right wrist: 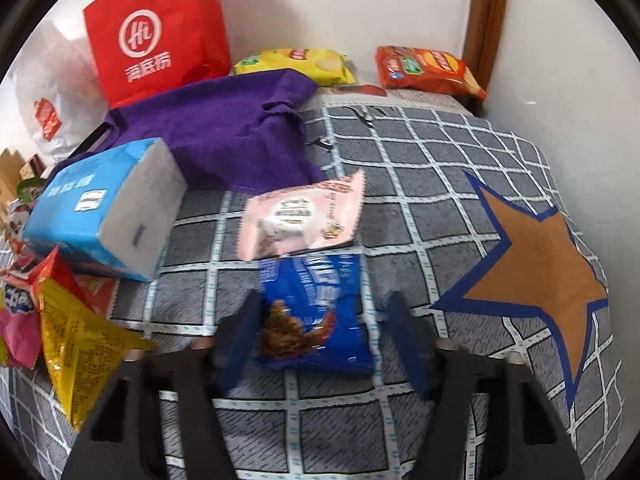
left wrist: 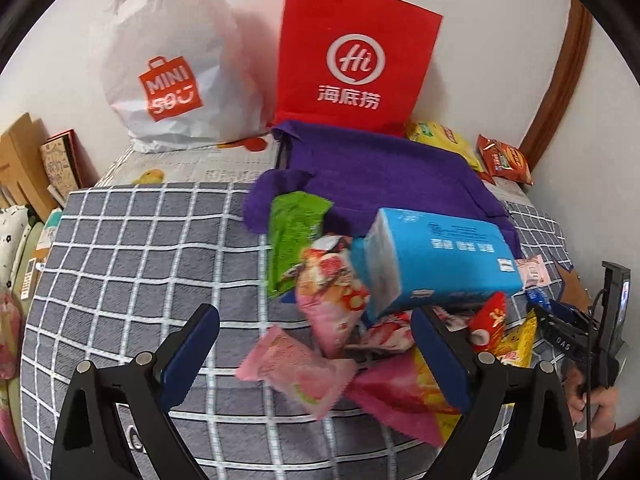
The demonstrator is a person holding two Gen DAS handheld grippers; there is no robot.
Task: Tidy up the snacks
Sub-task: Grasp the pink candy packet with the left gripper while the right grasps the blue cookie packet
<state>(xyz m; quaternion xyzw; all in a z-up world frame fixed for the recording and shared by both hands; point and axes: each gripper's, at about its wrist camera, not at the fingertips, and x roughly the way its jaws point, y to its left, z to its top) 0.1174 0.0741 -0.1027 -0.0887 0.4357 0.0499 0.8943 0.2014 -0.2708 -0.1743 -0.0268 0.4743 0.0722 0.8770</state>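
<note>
In the left wrist view my left gripper (left wrist: 316, 316) is open over a heap of snack packets. A pink packet (left wrist: 298, 372) lies between and just below its fingers, apart from both pads. A blue tissue pack (left wrist: 436, 256) and a green packet (left wrist: 292, 236) lie just behind. In the right wrist view my right gripper (right wrist: 322, 304) straddles a blue snack packet (right wrist: 316, 312) lying flat on the checked cloth. The left pad is at the packet's edge and a narrow gap shows at the right pad. A pale pink packet (right wrist: 304, 216) lies just beyond it.
A purple cloth bag (left wrist: 384, 172) lies flat behind the heap, with a red paper bag (left wrist: 352, 56) and a white plastic bag (left wrist: 172, 68) against the wall. Yellow (right wrist: 296, 64) and orange (right wrist: 428, 68) crisp bags lie at the back. A brown star patch (right wrist: 536, 264) marks the cloth.
</note>
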